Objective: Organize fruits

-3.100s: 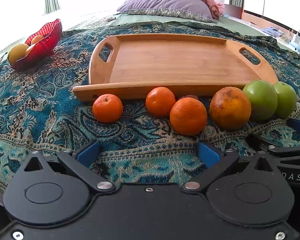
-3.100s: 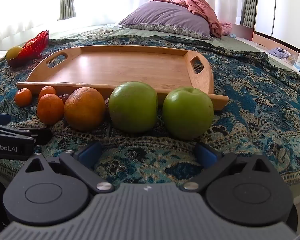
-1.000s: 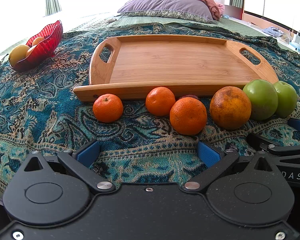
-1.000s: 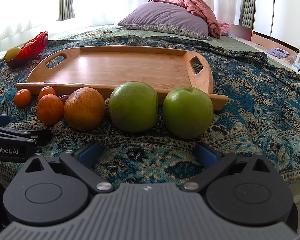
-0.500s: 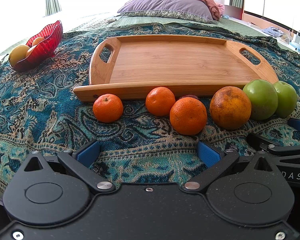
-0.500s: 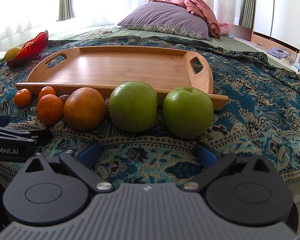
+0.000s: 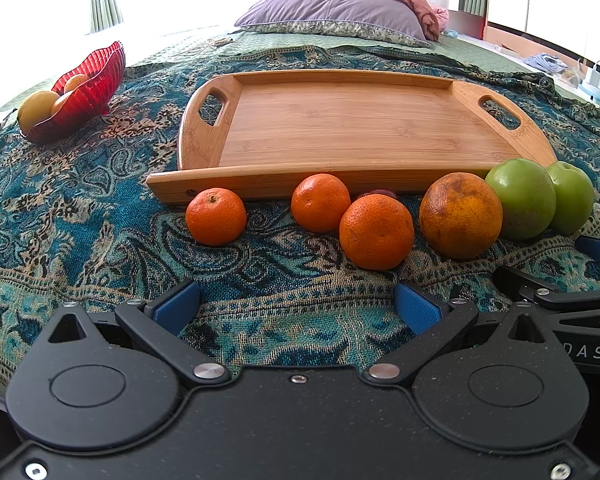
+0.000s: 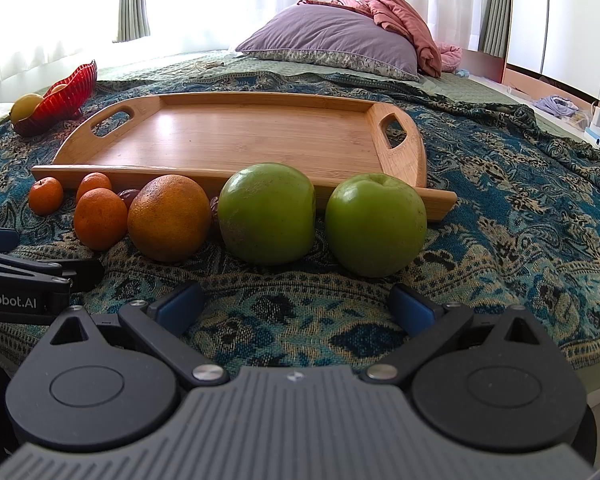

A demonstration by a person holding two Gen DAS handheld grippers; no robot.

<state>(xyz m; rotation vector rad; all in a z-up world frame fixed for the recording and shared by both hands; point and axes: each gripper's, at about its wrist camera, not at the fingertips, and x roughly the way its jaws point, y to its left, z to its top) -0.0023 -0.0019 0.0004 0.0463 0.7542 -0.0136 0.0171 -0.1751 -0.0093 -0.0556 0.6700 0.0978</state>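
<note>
nothing sorted yet, judging by the layout: wooden tray [image 7: 340, 128] bare, all loose fruit lined up on the bed [image 7: 60, 208] just outside the tray's near rim. from left to right: small mandarin [image 7: 216, 216] on its own, a second mandarin [image 7: 320, 202] hard against the rim, a third [image 7: 376, 232] slightly nearer and overlapping it, then large mottled orange [image 7: 460, 216], then two green apples [image 8: 268, 214] [image 8: 376, 224] at the right end, just apart from each other. something small and dark [image 7: 378, 193] tucked behind the oranges, possibly a date or plum; too hidden to say. red bowl [image 7: 88, 84] far off at the left with a few yellow-orange fruits already in it.

left gripper [image 7: 296, 306] spread wide and holding nothing, low over the blanket, facing the mandarins. right gripper [image 8: 296, 306] likewise wide apart and empty, facing the apples. the two sit side by side, close enough to show in each other's view.

whole job left: every piece to lift and set down, presumably on the tray.

room: plenty of bare blanket between grippers and fruit for an approach. tray rim raised, so each fruit to go up and over, not slide. tight spot at the clustered mandarins and big orange, where a finger could nudge a neighbour. soft, uneven bedding, so round fruit likely to roll. right tray handle [image 8: 392, 128] close to the apples.
</note>
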